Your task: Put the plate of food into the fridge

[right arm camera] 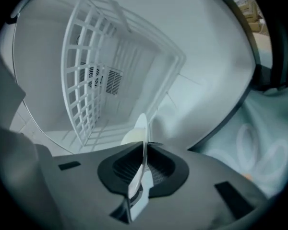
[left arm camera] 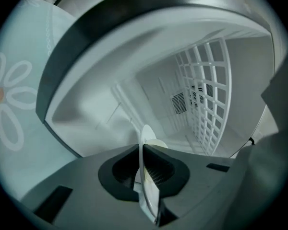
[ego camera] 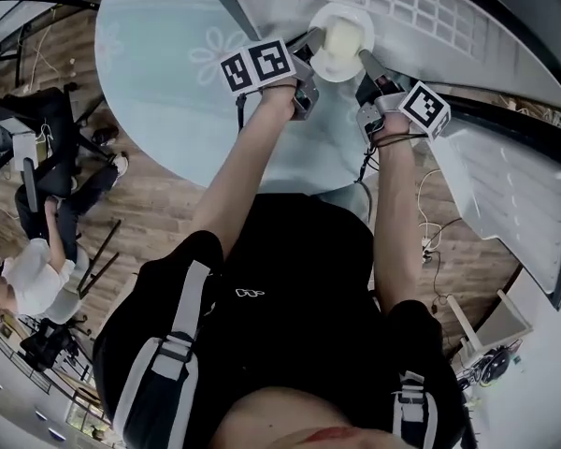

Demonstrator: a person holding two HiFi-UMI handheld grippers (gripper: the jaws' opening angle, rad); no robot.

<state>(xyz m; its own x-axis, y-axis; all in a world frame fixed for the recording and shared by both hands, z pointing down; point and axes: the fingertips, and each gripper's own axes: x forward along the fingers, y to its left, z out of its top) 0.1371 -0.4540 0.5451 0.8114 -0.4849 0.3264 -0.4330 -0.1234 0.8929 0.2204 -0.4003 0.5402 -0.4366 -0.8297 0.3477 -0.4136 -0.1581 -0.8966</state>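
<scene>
**Fig. 1.** My left gripper (ego camera: 310, 43) and right gripper (ego camera: 365, 59) pinch opposite rims of the plate (ego camera: 329, 65).
The fridge (left arm camera: 149, 56) stands open beside the floral-clothed table (ego camera: 168, 54). The plate and its pale food (ego camera: 344, 36) are held at the fridge's front edge, near the wire shelf (right arm camera: 81, 75).

No text, label or number is legible anywhere.

The plate (ego camera: 329, 64) looks smooth and glossy, the fridge shelf (right arm camera: 66, 75) matt plastic, the floor (ego camera: 159, 204) wood planks.
</scene>
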